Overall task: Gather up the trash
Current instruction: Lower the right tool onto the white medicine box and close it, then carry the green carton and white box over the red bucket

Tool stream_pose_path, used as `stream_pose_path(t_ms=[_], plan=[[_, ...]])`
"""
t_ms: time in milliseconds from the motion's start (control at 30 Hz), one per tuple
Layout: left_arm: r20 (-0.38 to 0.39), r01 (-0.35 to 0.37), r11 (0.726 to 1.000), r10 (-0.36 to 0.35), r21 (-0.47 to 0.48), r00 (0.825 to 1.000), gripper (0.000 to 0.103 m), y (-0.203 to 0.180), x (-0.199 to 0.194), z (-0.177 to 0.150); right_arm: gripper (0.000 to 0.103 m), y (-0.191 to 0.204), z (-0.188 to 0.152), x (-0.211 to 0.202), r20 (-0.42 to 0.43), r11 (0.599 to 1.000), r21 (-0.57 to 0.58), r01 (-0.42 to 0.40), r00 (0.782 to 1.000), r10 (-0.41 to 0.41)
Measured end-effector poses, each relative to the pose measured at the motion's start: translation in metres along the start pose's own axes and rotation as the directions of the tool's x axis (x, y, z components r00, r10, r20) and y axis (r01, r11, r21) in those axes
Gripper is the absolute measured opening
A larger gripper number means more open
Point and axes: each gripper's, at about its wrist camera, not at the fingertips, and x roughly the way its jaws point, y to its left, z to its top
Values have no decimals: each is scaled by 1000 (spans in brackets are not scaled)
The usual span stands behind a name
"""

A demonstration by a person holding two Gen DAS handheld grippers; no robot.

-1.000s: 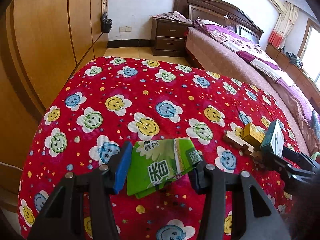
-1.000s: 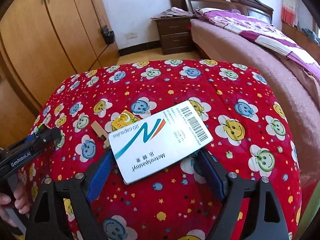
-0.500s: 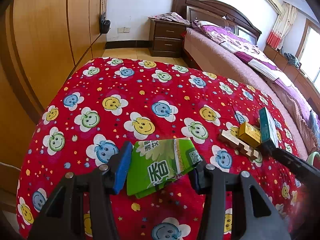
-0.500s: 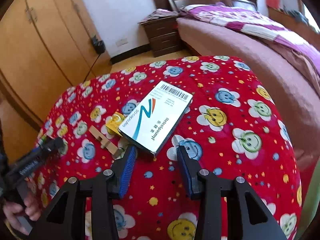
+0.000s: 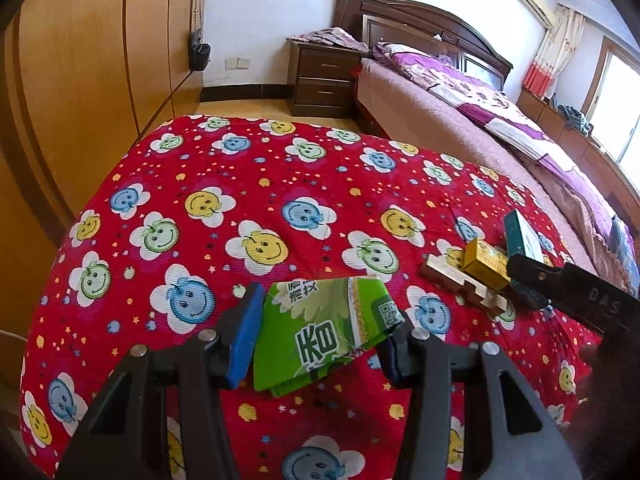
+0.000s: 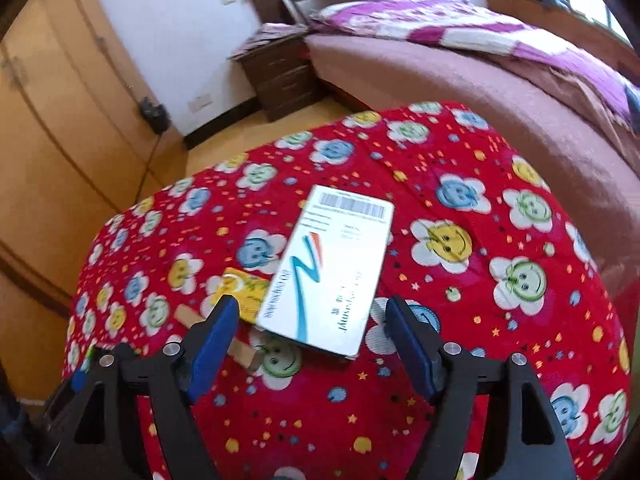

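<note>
A green snack wrapper [image 5: 316, 344] is pinched between the blue pads of my left gripper [image 5: 326, 308], just above the red smiley-flower cloth [image 5: 256, 200]. In the right wrist view a white medicine box [image 6: 332, 268] lies on the cloth, its left side over a small yellow box [image 6: 246, 294]. My right gripper [image 6: 312, 306] is opening, its pads on either side of the white box's near end with a gap on each side. The left wrist view shows that box [image 5: 522, 236] edge-on behind the yellow box [image 5: 486, 262], with one black finger [image 5: 560, 288] of the right gripper beside it.
A notched wooden piece [image 5: 460, 288] lies by the yellow box. Wooden wardrobes [image 5: 80, 80] stand to the left. A dark nightstand [image 5: 320, 80] and a bed with a purple quilt [image 5: 500, 120] are behind and to the right.
The right gripper rolled, let go of the white box, narrowed its jaws, then widened them around the box's near end. The left gripper and its green wrapper stayed still.
</note>
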Motion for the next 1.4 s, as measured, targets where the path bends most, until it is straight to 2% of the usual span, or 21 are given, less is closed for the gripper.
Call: stream_pose_path(t_ms=[100,167,233,500,733,967,1400], plan=[[2,5,1000,-5,-2,1000,51,0,-1,0,74,-6,0,-2,9,1000,19,-7,1000,7],[3,8,1000,-8,-5,1000,51,1,-1,0,58,-10,-1,-4,10,1000,30,5,1000,-5],[4,10,1000,-10,-5,1000,51,0,-2,0,53,-16,-1,-5,12,999,43,8,1000,-9],[10,18,1000,-18,-2,1000,51,1,-4,0,52,-29,-9,-19,12,999,52,0,1000,-1],[22,29,999,-29,16,999,51,-4,-11,-1,52,-35,-27,-50,35,997,44,-55,998,53],[48,49,998,-51,46,998,51,-13,-37,0,52,-46,-49,-91,70,994,39,-104,992,102],[31,137,987,-140,85,990,51,-42,-87,-23,52,-66,-86,-151,133,983,63,-175,977,166]])
